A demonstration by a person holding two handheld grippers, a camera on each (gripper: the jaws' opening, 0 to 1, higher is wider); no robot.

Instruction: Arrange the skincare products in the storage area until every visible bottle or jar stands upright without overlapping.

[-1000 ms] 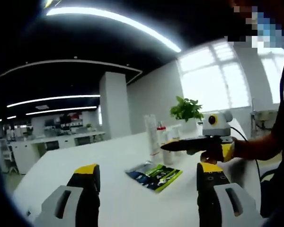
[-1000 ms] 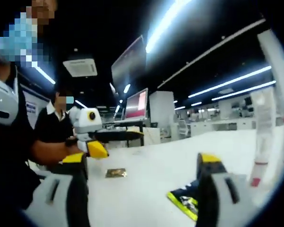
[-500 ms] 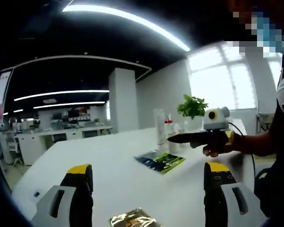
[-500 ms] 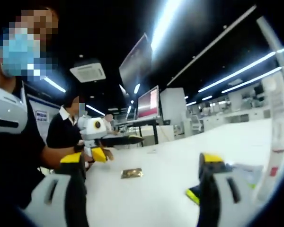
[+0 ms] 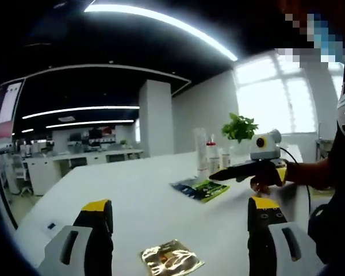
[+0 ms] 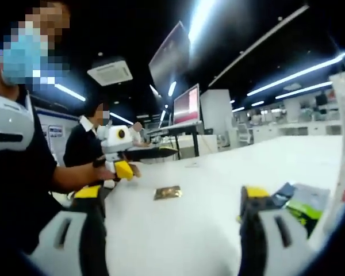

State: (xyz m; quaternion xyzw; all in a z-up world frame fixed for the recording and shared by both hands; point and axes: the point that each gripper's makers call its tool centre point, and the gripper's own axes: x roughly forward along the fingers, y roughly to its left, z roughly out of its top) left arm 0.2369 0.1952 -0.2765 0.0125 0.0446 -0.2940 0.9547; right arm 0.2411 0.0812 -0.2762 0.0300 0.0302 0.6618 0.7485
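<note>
Our left gripper (image 5: pixel 175 244) and right gripper (image 6: pixel 169 241) hold jaws apart, empty. The bottles (image 5: pixel 210 161) stand upright at one o'clock, nearer our right; a gold sachet (image 5: pixel 171 259) lies flat on the counter (image 5: pixel 121 195) between the left jaws.

A crinkled gold foil sachet (image 5: pixel 171 258) lies flat on the white bench (image 5: pixel 132 201), near the left gripper view's camera. Farther back lies a flat green-and-blue printed packet (image 5: pixel 200 188). Just behind it stand a tall clear tube (image 5: pixel 200 152) and a red-capped white bottle (image 5: pixel 212 158), beside a leafy potted plant (image 5: pixel 240 127).
</note>
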